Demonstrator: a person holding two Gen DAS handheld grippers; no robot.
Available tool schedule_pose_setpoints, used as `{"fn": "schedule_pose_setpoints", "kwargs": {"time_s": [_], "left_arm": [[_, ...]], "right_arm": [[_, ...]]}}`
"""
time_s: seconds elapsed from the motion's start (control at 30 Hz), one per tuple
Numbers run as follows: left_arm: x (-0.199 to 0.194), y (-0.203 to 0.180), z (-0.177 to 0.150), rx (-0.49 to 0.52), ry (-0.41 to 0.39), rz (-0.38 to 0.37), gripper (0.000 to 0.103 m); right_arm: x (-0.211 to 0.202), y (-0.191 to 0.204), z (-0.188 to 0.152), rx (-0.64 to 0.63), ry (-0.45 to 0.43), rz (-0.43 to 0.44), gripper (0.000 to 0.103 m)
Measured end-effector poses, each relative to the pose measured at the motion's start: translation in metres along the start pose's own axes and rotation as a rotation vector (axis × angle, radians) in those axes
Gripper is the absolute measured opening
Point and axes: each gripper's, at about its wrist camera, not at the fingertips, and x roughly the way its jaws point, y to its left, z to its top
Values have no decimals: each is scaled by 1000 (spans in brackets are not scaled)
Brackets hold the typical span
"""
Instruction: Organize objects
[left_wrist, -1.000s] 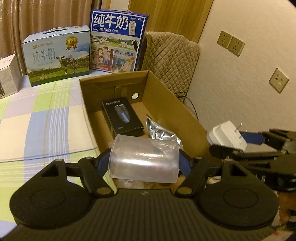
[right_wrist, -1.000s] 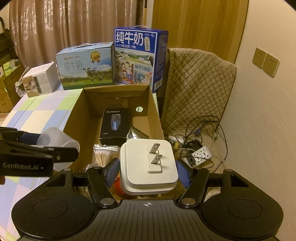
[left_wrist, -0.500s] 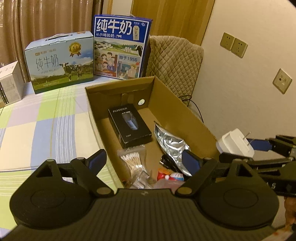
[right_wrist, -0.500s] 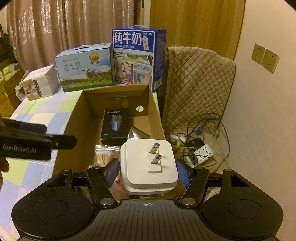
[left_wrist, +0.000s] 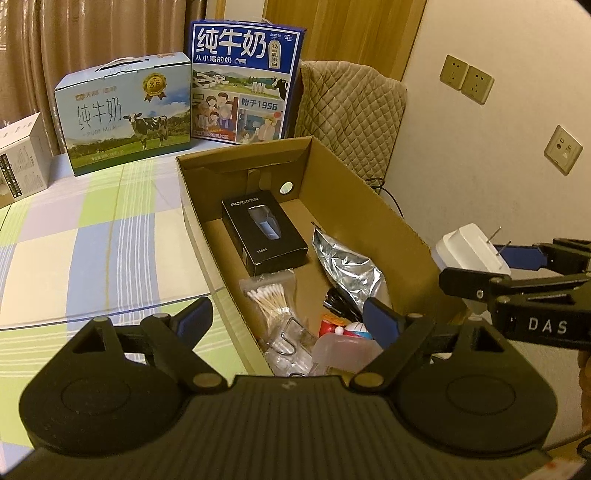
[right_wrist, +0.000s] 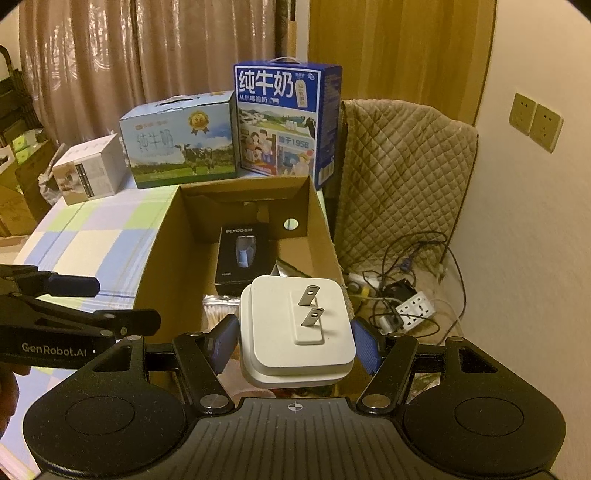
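Above the near end of the cardboard box (left_wrist: 373, 206): left gripper (left_wrist: 288, 317), fingers spread wide, nothing between them. Just beside it, over the box's right wall: right gripper (right_wrist: 295, 341), clamped on a white plug adapter (right_wrist: 295, 328), prongs pointing forward. Inside the box: black shaver package (left_wrist: 264, 236) toward the far end, silver foil pouch (left_wrist: 347, 266) along the right wall, bag of cotton swabs (left_wrist: 267, 299) and clear plastic cup (left_wrist: 343, 352) at the near end. Behind the box, on the checked tablecloth (left_wrist: 92, 240): two milk cartons (left_wrist: 125, 118).
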Motion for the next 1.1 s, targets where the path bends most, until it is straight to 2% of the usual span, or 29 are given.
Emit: {"fn": "schedule_pose_setpoints", "kwargs": {"time_s": [0.27, 0.4, 0.47, 0.5, 0.6, 0.7, 1.1], "left_arm": [[-2, 10, 0, -7, -6, 10, 86], [-5, 21, -4, -20, -22, 30, 91], [-7, 28, -8, -31, -30, 47, 95], [-8, 31, -11, -36, -32, 56, 96], [-12, 39, -18, -46, -39, 77, 102], [-20, 42, -27, -45, -43, 91, 102], [-64, 28, -74, -61, -48, 104, 102]], "right_arm": [[7, 4, 8, 4, -5, 30, 63], [15, 1, 15, 62, -33, 136, 63], [18, -5, 18, 124, -61, 163, 71], [18, -6, 19, 146, -73, 145, 75], [16, -8, 17, 157, -75, 129, 76], [12, -5, 9, 141, -48, 104, 76], [-26, 24, -60, 84, 55, 49, 76]]}}
